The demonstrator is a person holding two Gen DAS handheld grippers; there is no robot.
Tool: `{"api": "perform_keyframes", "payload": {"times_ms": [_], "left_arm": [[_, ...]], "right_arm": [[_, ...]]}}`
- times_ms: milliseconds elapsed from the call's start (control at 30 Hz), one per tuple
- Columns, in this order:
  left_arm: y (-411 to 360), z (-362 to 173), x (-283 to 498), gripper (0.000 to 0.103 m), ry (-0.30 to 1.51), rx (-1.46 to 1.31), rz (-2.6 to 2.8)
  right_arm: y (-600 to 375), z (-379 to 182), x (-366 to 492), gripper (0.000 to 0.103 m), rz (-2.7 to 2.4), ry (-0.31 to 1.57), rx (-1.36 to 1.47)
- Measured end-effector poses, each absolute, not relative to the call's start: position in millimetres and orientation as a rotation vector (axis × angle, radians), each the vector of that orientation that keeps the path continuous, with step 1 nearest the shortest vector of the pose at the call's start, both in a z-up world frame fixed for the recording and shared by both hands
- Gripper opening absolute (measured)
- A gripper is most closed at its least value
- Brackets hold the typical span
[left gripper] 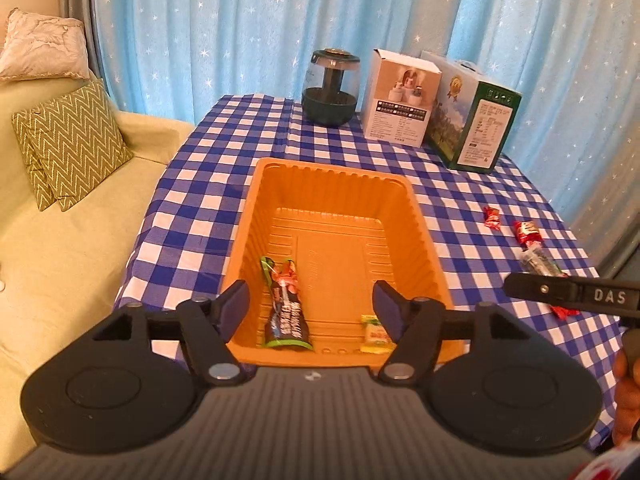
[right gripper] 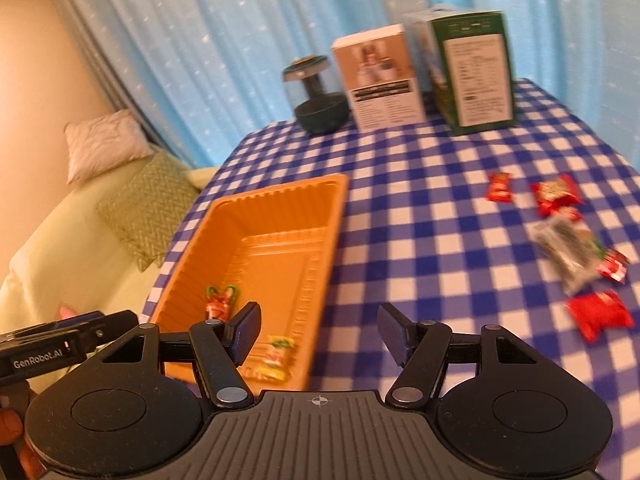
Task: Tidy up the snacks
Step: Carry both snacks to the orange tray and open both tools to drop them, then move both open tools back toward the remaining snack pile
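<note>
An orange plastic tray (left gripper: 332, 170) (right gripper: 280, 192) sits on the blue-checked cloth. In its near end lie a dark snack packet (left gripper: 286, 312) (right gripper: 220, 300) and a small yellow candy (left gripper: 374, 334) (right gripper: 276, 356). My left gripper (left gripper: 311, 304) hovers open above that near end, its pads touching nothing. My right gripper (right gripper: 320, 330) is open and empty over the tray's right rim and the cloth. Loose on the cloth to the right are red candies (left gripper: 492, 218) (right gripper: 499, 187), a red packet (right gripper: 598, 314) and a grey packet (left gripper: 538, 262) (right gripper: 568, 252).
At the table's back stand a dark green jar (left gripper: 330, 88), a white box (left gripper: 400, 96) and a green box (left gripper: 476, 120). A pale sofa with cushions (left gripper: 72, 140) lies left of the table, with a blue curtain behind.
</note>
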State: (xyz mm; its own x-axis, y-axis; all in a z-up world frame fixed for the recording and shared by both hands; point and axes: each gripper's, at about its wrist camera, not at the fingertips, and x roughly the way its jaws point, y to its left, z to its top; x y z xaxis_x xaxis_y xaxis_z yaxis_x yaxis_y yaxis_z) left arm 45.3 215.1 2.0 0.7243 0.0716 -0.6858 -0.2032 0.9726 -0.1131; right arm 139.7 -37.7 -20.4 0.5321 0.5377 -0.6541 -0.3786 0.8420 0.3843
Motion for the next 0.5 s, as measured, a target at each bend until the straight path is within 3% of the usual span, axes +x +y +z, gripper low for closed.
{"api": "perform_keyframes", "payload": {"times_ms": [500], "left_arm": [[146, 8, 11, 0.079, 0.740, -0.205, 0.094]], "right_arm": [[-115, 0, 81, 0.065, 0.418, 0.768, 0.152]]}}
